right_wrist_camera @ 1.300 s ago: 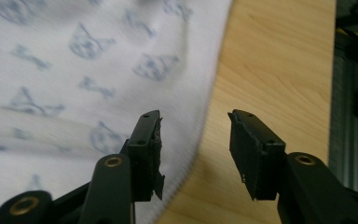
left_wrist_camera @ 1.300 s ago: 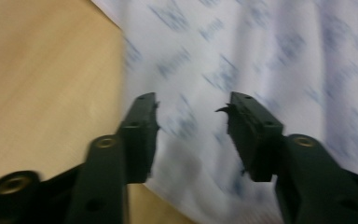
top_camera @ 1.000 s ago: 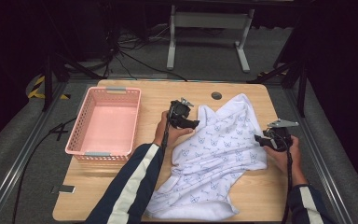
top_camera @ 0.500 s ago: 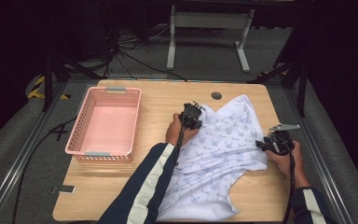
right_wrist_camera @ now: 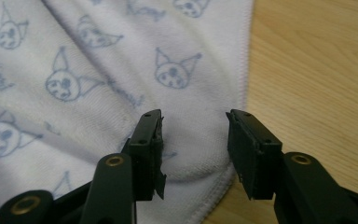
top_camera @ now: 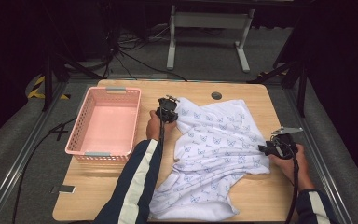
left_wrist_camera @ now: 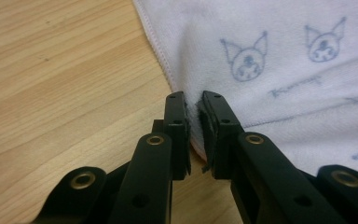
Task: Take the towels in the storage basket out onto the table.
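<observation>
A white towel (top_camera: 214, 149) printed with blue cat faces lies crumpled across the wooden table (top_camera: 88, 196). My left gripper (top_camera: 172, 116) is at its upper left corner. In the left gripper view the jaws have just been closing, and the gripper (left_wrist_camera: 193, 105) is shut on the towel's (left_wrist_camera: 284, 56) hem, with the cloth pinched between the pads. My right gripper (top_camera: 265, 149) holds the right corner. In the right gripper view the gripper (right_wrist_camera: 193, 126) has its jaws partly apart, with a bunched fold of towel (right_wrist_camera: 98, 70) pressed between them.
A pink plastic basket (top_camera: 77, 135) stands on the left of the table, close to my left hand. A round hole (top_camera: 216, 95) sits near the table's far edge. Metal rails run along both sides, and cables and a stand's legs lie on the floor behind.
My left gripper reached right onto the towel, closed on its hem, and has drawn that corner back to the left, spreading the cloth. The right gripper has stayed where it was.
</observation>
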`<state>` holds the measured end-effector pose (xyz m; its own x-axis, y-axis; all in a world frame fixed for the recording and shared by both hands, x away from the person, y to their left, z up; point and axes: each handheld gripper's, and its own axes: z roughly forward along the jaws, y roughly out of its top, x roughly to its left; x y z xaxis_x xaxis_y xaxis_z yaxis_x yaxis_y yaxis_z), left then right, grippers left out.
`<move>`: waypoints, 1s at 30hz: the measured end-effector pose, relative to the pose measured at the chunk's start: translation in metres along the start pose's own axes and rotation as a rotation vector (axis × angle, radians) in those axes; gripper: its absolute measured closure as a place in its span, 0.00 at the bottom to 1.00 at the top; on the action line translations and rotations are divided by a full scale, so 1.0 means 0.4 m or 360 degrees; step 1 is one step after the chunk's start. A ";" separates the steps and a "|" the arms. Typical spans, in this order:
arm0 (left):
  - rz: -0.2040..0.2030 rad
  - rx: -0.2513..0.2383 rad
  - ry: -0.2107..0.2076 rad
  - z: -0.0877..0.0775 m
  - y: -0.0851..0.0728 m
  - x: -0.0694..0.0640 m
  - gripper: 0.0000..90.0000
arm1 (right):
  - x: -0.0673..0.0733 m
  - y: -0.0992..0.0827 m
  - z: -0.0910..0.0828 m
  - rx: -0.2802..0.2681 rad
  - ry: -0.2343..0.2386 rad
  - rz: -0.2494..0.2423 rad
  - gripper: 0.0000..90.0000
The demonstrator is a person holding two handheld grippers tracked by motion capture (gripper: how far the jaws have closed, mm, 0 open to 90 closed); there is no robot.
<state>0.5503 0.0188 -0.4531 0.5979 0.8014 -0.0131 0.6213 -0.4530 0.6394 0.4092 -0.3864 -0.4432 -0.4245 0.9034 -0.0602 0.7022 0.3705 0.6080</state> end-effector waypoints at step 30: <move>0.0053 0.0013 -0.0082 -0.029 -0.045 -0.039 0.69 | -0.090 0.305 0.241 -0.0095 -0.0176 0.0089 0.54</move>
<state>0.5239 0.0188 -0.4553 0.6435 0.7648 -0.0319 0.6047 -0.4823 0.6338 0.5652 -0.3529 -0.4433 -0.3177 0.9418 -0.1098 0.6865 0.3084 0.6585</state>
